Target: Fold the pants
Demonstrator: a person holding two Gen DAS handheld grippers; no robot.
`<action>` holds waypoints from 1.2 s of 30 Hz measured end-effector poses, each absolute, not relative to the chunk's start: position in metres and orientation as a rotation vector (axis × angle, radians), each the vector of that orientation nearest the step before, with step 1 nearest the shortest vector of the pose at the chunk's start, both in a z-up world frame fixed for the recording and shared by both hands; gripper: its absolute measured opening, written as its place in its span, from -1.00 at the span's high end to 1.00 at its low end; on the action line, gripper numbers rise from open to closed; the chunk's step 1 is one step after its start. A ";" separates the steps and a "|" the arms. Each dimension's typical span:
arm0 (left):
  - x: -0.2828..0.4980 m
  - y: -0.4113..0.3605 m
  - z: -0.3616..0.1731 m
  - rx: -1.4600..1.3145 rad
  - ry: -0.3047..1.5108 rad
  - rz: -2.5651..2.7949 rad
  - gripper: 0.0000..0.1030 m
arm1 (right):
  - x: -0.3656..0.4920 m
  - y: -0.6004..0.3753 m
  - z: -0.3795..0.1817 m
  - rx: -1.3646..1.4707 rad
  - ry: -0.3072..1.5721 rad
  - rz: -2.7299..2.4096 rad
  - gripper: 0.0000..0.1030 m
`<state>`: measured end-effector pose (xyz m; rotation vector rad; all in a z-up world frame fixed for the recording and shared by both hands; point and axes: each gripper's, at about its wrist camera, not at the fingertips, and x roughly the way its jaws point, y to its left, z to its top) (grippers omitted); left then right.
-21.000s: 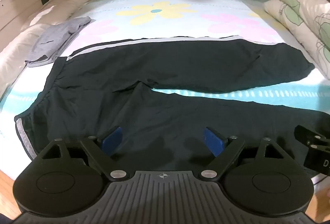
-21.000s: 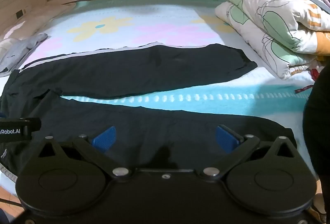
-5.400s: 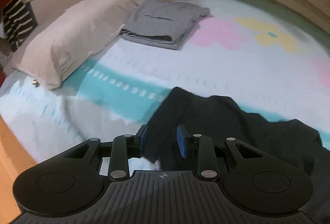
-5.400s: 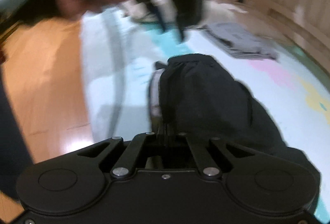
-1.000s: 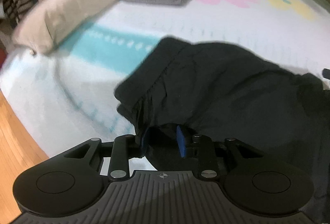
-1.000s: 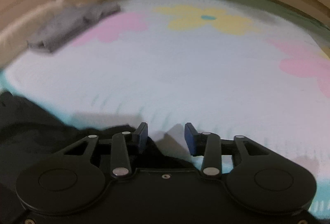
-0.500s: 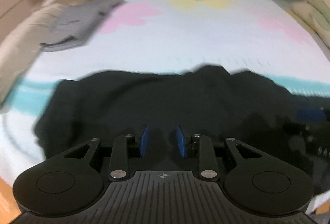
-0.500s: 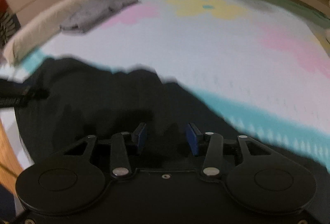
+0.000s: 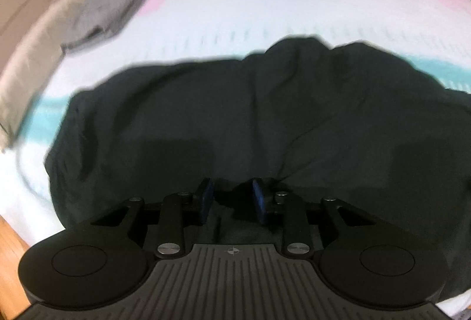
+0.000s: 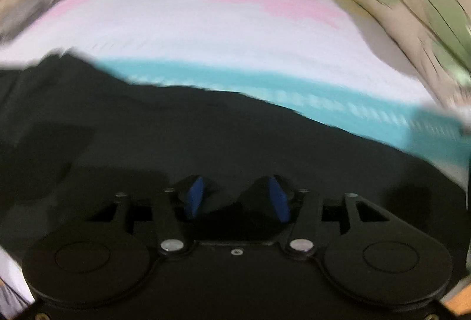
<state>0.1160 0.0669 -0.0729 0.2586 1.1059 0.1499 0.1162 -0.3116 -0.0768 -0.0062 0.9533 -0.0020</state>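
Observation:
The black pants [image 9: 235, 113] lie bunched in a folded heap on the flowered bed sheet [image 9: 265, 10]; they also fill the lower half of the right wrist view [image 10: 206, 137]. My left gripper [image 9: 232, 199] hovers over the near edge of the heap, jaws partly apart with a gap between the blue pads [image 9: 260, 199], nothing held. My right gripper [image 10: 235, 199] is over the pants further right, jaws wider apart and empty. Both views are motion blurred.
A folded grey garment [image 9: 109, 13] lies at the back left beside a pillow [image 9: 20, 60]. A folded flowered quilt [image 10: 426, 7] is stacked at the right. The wooden floor [image 9: 8, 261] shows at the bed's near edge.
Both views have swung right across the bed. The right gripper's jaws have opened wider. The left gripper stays slightly open over the pants heap.

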 end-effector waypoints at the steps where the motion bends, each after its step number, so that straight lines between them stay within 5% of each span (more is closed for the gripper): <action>1: 0.113 0.058 -0.067 0.271 1.076 0.139 0.44 | 0.114 -0.324 -0.073 0.048 0.942 -0.020 -0.15; 10: 0.088 -0.050 -0.039 0.357 0.866 -0.152 0.44 | 0.056 -0.400 -0.036 0.372 0.805 -0.249 -0.34; 24: 0.062 -0.160 -0.084 0.431 0.932 -0.499 0.44 | 0.010 -0.485 -0.074 0.609 0.805 -0.559 -0.50; 36: 0.077 -0.166 -0.103 0.458 1.002 -0.440 0.43 | -0.003 -0.495 -0.097 0.718 0.747 -0.489 -0.59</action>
